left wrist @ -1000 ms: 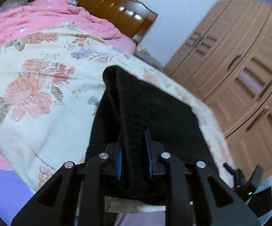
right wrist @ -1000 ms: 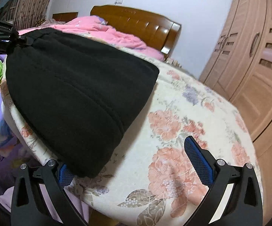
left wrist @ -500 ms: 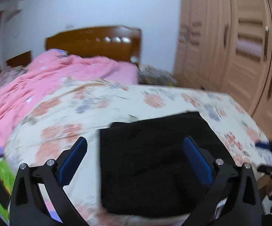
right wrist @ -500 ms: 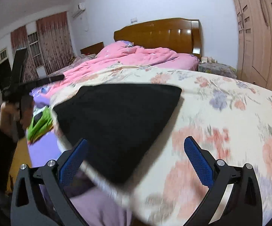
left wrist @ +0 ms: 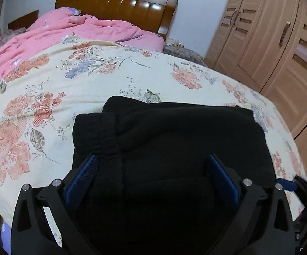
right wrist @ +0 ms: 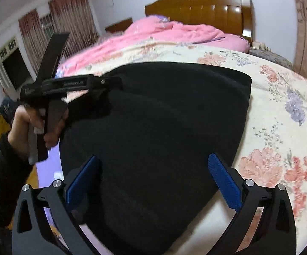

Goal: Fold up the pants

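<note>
**Pants released and lying folded at the bed's near edge**

Since a second ago your left hand-held gripper (left wrist: 152, 178) has let go of the black pants (left wrist: 174, 131): it was clamped on a raised ridge of the fabric, and its jaws now stand wide apart over the flat bundle. Your right hand-held gripper (right wrist: 153, 178) is likewise spread, gripping nothing.

The pants lie in a thick folded stack on the floral bedspread (left wrist: 47, 85) at the near edge of the bed, with the ribbed band (left wrist: 102, 133) showing on the left side of the stack.

Handling, as judged: a soft, knitted or fleecy fabric, limp, light to moderate in weight, not slippery, not fragile. The layers will likely slide on each other if you pinch only the top one. Take hold at the ribbed band or at a folded edge, catching every layer. The near part may overhang the bed; I cannot confirm it.
</note>
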{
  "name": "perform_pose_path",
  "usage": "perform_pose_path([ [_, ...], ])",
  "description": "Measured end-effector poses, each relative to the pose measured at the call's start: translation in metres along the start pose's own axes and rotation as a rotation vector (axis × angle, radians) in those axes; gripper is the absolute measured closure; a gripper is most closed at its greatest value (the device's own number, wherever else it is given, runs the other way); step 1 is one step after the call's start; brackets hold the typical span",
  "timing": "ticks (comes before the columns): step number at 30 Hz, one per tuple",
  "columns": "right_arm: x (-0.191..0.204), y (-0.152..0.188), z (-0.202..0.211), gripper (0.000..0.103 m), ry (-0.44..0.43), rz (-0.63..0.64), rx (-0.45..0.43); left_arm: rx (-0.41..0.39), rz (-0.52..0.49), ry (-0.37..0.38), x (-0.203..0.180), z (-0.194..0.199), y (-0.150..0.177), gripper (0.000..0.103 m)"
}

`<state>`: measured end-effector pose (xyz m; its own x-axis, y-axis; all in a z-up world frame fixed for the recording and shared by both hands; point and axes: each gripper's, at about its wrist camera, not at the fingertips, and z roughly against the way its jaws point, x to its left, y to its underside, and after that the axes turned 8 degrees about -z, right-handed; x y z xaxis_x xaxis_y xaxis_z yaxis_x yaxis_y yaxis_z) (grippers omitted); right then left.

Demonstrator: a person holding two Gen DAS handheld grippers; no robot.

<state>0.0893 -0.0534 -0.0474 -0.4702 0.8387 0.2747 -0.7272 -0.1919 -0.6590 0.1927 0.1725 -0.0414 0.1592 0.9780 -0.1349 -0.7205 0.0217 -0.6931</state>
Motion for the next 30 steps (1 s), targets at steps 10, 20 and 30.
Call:
perform_pose_path([
  [10,-0.028,-0.086,-0.019,0.004,-0.13,-0.079,-0.025,-0.05,0.04,0.016,0.003,0.01,0.002,0.002],
  [20,-0.052,-0.132,-0.052,0.004,-0.224,-0.179,0.037,-0.052,0.026,0.014,0.002,0.01,0.002,0.002],
  [30,-0.058,-0.15,-0.081,0.005,-0.076,-0.214,0.046,-0.047,0.016,0.006,0.001,0.01,0.002,0.002],
])
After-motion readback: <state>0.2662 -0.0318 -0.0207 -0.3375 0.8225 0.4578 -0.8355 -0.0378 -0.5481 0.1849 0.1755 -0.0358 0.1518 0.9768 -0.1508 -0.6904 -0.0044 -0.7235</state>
